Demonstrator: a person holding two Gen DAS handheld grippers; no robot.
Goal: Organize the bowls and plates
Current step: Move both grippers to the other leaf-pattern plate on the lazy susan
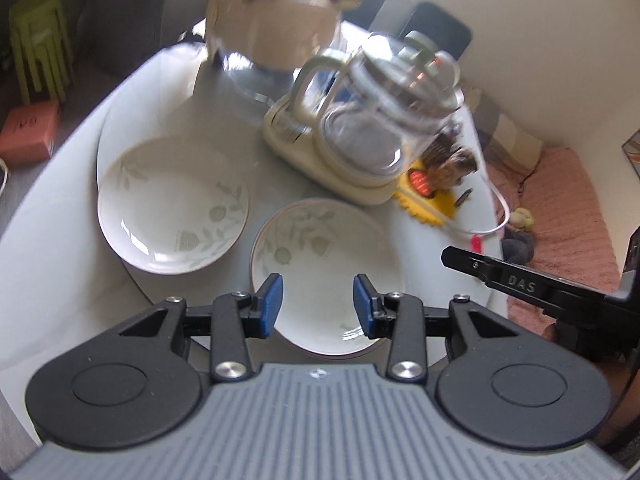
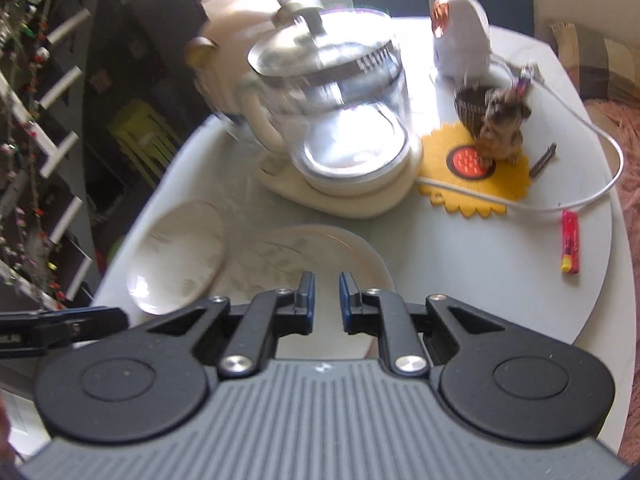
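Observation:
Two white leaf-patterned plates lie on the round white table. In the left wrist view the left plate sits apart, and the near plate lies under my left gripper, which is open and empty above its near half. In the right wrist view my right gripper hovers over the near plate with jaws a small gap apart, holding nothing. The other plate lies to its left. The right gripper's arm shows in the left wrist view.
A glass kettle on a cream base stands behind the plates. A cream bear-eared appliance stands farther back. A yellow sunflower mat with a dog figurine, a white cable and a red tube lie right.

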